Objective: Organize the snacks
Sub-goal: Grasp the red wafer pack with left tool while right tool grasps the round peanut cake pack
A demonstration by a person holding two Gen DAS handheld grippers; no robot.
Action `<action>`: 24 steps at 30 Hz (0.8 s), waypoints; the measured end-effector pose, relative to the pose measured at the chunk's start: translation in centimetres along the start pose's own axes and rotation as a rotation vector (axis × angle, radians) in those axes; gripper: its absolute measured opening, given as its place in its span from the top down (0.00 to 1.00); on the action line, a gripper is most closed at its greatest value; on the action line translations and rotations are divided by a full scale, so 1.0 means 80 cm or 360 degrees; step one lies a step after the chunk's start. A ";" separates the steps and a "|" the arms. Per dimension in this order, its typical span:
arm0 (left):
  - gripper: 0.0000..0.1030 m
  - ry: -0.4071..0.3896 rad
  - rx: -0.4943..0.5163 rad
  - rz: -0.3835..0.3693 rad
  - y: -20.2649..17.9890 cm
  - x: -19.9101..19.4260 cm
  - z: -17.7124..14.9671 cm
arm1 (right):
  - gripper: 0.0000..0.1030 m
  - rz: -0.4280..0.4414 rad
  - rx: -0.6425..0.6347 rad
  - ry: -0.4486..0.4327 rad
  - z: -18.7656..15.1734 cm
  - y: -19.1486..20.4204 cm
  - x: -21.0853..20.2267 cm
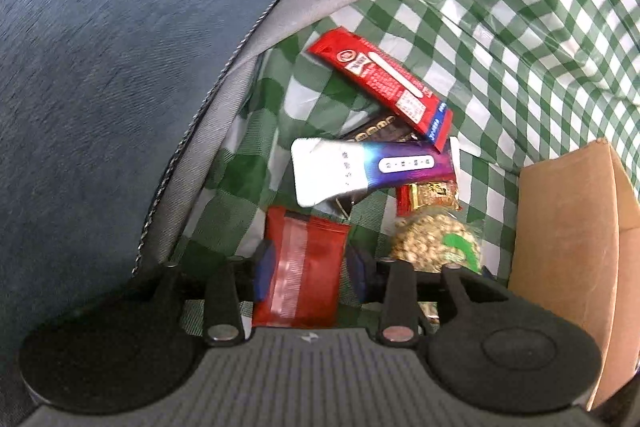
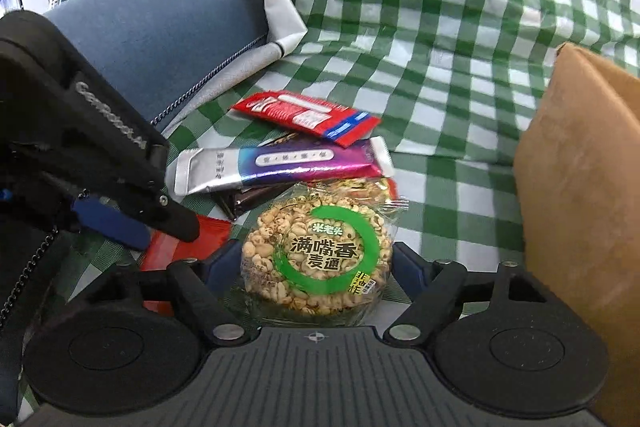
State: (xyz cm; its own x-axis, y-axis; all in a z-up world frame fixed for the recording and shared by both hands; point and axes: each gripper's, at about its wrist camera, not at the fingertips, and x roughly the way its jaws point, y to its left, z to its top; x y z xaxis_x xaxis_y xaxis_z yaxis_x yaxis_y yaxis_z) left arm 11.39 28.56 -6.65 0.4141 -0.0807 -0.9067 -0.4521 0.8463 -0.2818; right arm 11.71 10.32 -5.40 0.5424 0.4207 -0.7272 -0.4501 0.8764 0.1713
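Pick-up step. Left gripper part open, astride dark red packet, not gripping. Right gripper wide around round puffed-grain cake (pads apparently clear) near cardboard box, on checked cloth. Next: close jaws, lift.

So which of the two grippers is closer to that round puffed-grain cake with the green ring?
Right. The right gripper has the grain cake between its open fingers. The left gripper straddles the dark red packet beside it.

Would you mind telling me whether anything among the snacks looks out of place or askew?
Yes: the silver-purple bar and red bar lie crisscrossed in a loose heap over a dark packet instead of in rows. Nothing looks spilled or torn.
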 end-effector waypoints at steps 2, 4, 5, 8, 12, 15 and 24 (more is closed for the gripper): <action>0.45 0.0019 0.0045 0.0005 -0.006 0.003 -0.002 | 0.22 -0.0046 0.0010 0.0000 -0.001 -0.004 -0.007; 0.42 0.0043 0.0124 0.0042 -0.015 0.008 -0.004 | 0.22 -0.0081 0.0027 0.0017 -0.001 -0.007 -0.014; 0.41 0.0045 0.0173 0.0074 -0.021 0.012 -0.005 | 0.22 -0.0092 0.0035 0.0030 -0.001 -0.009 -0.018; 0.38 0.0062 0.0315 0.0153 -0.036 0.021 -0.010 | 0.21 -0.0119 0.0026 0.0072 -0.004 -0.011 -0.026; 0.37 0.0102 0.0484 0.0236 -0.049 0.034 -0.021 | 0.21 -0.0127 0.0028 0.0132 -0.018 -0.011 -0.031; 0.44 0.0081 0.0565 0.0287 -0.054 0.036 -0.028 | 0.21 -0.0121 0.0029 0.0150 -0.026 -0.011 -0.037; 0.54 0.0007 0.0520 0.0241 -0.042 0.010 -0.032 | 0.21 -0.0036 0.0042 0.0201 -0.044 -0.011 -0.068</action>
State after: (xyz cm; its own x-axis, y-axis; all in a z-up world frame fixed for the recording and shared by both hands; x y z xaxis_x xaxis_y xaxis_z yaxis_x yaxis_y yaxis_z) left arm 11.23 24.31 -7.25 0.3578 0.0569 -0.9321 -0.2311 0.9725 -0.0294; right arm 6.63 6.41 -3.92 0.4581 0.3692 -0.8086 -0.4189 0.8920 0.1700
